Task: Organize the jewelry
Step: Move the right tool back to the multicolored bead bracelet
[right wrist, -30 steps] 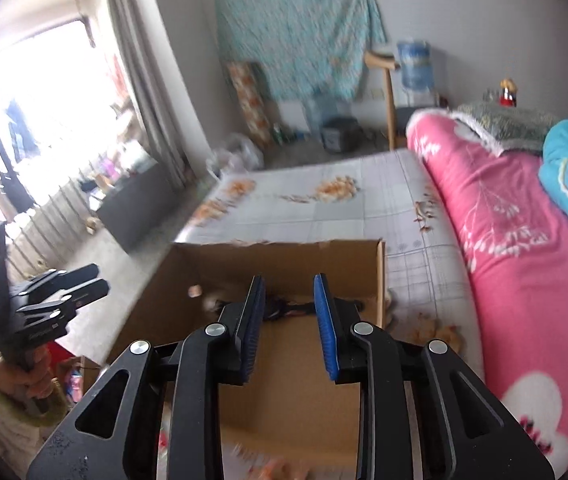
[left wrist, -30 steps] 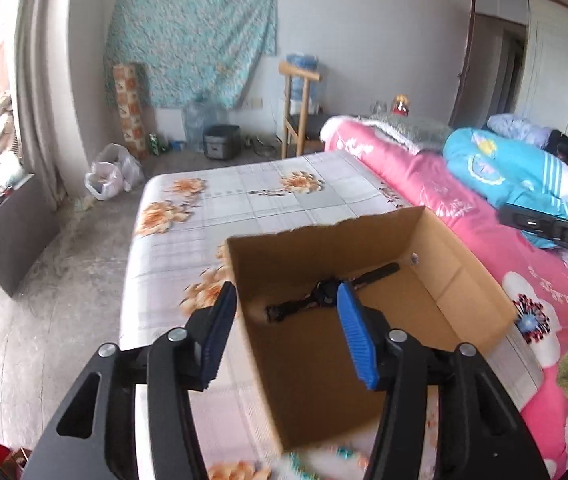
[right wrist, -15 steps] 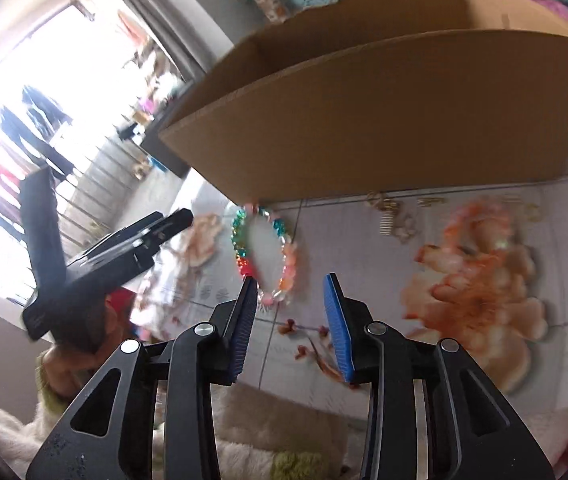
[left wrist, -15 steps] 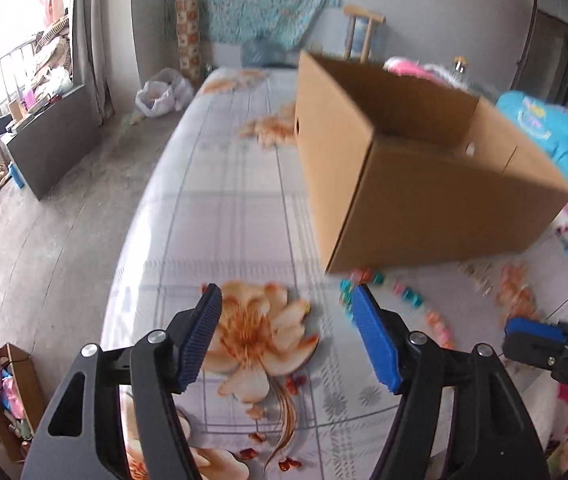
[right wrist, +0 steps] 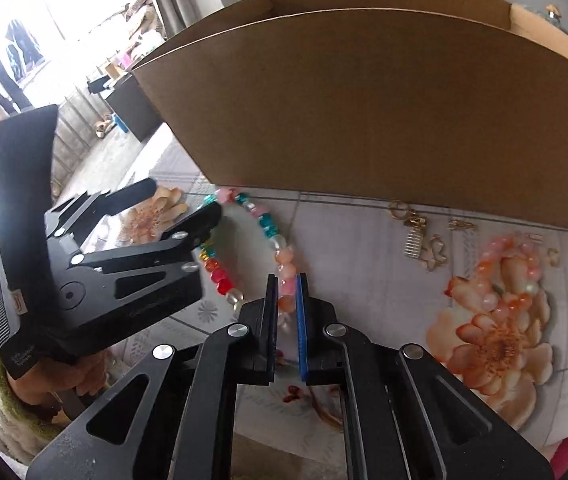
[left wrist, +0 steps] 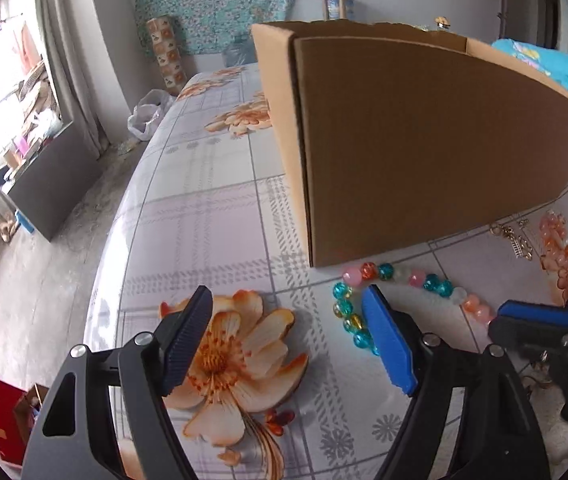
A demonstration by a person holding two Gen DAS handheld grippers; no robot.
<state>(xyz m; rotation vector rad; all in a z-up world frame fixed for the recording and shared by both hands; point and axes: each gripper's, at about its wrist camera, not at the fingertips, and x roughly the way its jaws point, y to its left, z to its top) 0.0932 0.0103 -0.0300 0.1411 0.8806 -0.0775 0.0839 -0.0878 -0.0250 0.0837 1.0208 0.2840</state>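
The right hand-held gripper (right wrist: 286, 280), its jaws just closing, pinches the bead bracelet (right wrist: 271, 236) lying before it, while the left hand-held gripper (left wrist: 290, 304) beside it has just been opening wide, empty.

A lived-in home bedroom: a flowered bedsheet (left wrist: 211, 208), blue bedding (left wrist: 544, 64), a curtain (left wrist: 71, 80), hanging clothes (right wrist: 15, 56).

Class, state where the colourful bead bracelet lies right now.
In both wrist views the bead bracelet lies on the flowered cloth just before the cardboard box, its near side pinched in the right tongs.
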